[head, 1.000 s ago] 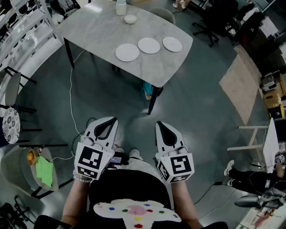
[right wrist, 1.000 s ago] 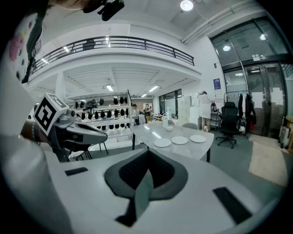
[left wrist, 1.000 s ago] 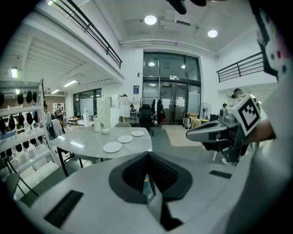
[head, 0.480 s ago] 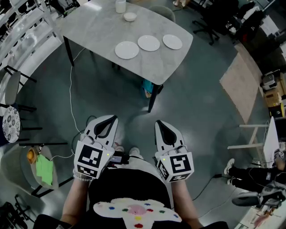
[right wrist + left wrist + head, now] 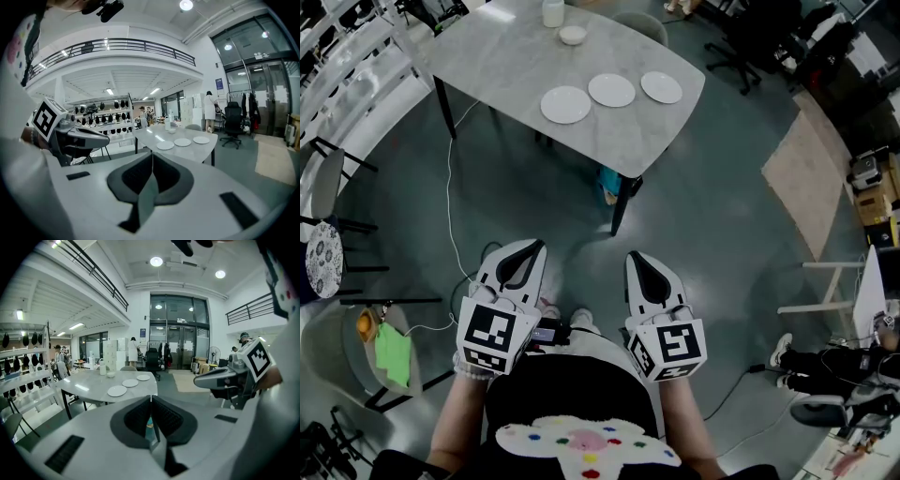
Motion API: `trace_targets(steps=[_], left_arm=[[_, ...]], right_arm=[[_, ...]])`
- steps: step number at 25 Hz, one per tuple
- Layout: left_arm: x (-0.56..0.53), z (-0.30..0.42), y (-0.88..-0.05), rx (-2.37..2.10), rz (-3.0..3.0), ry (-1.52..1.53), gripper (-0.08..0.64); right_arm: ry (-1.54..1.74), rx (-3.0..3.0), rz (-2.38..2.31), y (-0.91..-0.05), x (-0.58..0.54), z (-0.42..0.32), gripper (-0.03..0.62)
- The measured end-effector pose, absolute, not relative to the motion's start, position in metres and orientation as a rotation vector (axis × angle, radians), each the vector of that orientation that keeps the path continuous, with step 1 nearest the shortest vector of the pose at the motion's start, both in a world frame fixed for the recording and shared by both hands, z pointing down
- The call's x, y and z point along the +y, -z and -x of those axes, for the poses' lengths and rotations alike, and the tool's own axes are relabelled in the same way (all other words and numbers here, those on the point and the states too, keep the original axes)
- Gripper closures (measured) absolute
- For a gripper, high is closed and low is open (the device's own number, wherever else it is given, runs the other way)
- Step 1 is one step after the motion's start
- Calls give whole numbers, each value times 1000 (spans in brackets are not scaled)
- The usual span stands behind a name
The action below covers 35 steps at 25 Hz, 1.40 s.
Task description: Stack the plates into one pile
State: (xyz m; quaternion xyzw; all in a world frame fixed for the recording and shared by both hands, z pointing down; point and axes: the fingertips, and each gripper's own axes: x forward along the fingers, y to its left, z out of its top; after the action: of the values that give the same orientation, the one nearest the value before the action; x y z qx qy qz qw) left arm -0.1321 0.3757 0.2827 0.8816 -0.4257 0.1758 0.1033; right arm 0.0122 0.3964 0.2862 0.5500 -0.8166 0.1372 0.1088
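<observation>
Grey floor [image 5: 712, 244] fills most of the head view. On it, well ahead of the person, stands a grey marble-look table [image 5: 497, 66] with rounded corners and dark legs. A beige rug [image 5: 806, 183] lies on the floor to the right of the table, apart from it. A white cable [image 5: 448, 192] trails from under the table toward the person's feet.

The person holds both tools low and close to the body, well apart from the table, side by side with a gap between them. The left hand-held gripper [image 5: 532, 247] is clenched: in the left gripper view its jaws meet along one line with nothing between them [image 5: 150, 400]. The right hand-held gripper [image 5: 634, 258] is clenched too, jaws pressed together and empty in the right gripper view [image 5: 152, 155]. Each carries a cube with square markers at its rear.

Three white plates lie in a row near the table's right end, each flat on the top, close together, none on another: the left plate [image 5: 566, 104], the middle plate [image 5: 612, 90] and the right plate [image 5: 662, 87]. Both gripper views show the same row far ahead on the table.

At the table's far edge stands a white jug [image 5: 552, 12], and just beside it a small white bowl [image 5: 573, 35], both apart from the plates.
</observation>
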Motion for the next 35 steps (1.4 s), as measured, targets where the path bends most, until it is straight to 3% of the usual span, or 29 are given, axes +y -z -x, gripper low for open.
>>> trace_targets(steps=[2, 5, 35], left_arm=[[376, 130, -284, -1250, -2581, -499, 492], [378, 129, -286, -1242, -2563, -488, 454], [384, 86, -264, -1377, -2622, -356, 454]], right_arm=[[-400, -2419, -1589, -286, 397, -9, 513], [-410, -2435, -1581, -285, 398, -9, 480], [-343, -2521, -1598, -280, 406, -52, 472]])
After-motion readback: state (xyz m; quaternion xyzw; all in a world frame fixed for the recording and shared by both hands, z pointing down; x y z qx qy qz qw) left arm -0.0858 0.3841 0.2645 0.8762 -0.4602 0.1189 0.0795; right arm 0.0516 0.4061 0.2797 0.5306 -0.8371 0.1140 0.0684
